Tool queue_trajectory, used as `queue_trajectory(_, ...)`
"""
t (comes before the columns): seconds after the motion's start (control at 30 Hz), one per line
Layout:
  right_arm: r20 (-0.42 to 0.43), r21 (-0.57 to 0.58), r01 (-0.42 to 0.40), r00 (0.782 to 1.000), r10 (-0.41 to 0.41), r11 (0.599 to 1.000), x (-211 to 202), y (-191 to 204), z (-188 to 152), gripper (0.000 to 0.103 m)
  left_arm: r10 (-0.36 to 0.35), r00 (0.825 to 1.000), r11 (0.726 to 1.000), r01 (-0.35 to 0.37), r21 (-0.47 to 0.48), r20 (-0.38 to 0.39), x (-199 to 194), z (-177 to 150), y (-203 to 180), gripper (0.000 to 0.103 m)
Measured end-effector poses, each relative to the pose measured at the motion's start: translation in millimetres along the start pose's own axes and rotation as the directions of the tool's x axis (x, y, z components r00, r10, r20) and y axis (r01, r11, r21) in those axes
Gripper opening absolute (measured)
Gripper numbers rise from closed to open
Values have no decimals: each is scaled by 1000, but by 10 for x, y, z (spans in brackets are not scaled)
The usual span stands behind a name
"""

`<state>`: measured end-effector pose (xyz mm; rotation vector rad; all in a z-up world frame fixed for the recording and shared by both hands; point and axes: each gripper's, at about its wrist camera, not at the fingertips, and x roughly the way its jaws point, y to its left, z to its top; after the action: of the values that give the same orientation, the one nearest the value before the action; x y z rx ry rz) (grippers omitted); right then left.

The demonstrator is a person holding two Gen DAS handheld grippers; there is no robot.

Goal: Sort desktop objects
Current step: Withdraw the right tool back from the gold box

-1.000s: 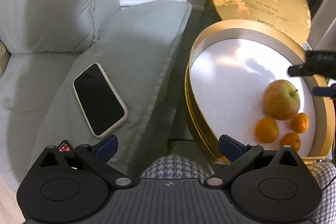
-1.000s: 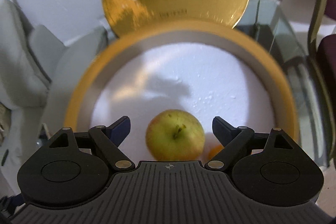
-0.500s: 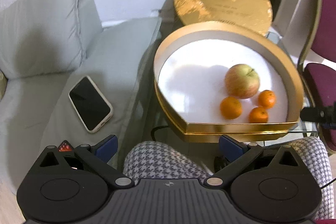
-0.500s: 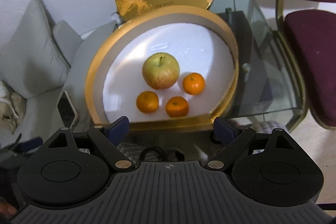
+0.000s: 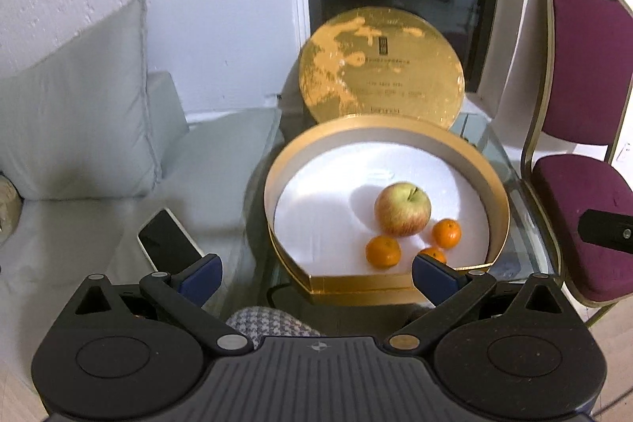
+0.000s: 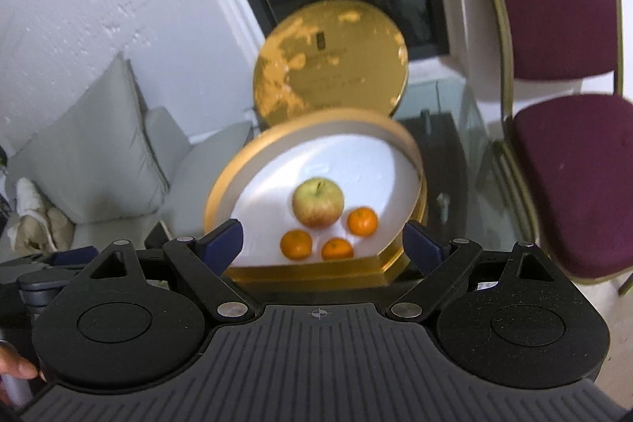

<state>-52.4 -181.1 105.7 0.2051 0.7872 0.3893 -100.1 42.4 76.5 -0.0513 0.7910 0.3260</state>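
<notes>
1 apple (image 5: 402, 209) and 3 tangerines (image 5: 383, 252) in gold box (image 5: 499, 208) on glass bench (image 5: 514, 180), ahead of both jaws. Left gripper (image 5: 315, 275) and right gripper (image 6: 322, 239): jaws spread wide, holding nothing. 1 phone (image 5: 168, 244) on sofa cushion (image 5: 213, 161), ahead-left of left jaws.

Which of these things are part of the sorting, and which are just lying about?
Job: gold box, apple, three mandarins, gold lid; possibly the phone.

Lying about: cushions, purple chair, glass table.

Gold box (image 5: 496, 200), orange mandarins (image 5: 382, 251), maroon chair (image 5: 579, 66)
</notes>
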Motion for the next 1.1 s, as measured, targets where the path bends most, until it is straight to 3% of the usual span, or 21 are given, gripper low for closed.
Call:
queue_trajectory(0.2,33,-10,-4,999,5,1000,-124,35,0,92,0,1000,1000,1,-12,28,-128,36,-8,102)
queue_trajectory(1.1,5,-25,-27,1000,27,999,-175,144,-218,93,4,1000,999,-5,-38,-4,-205,-215,78,102)
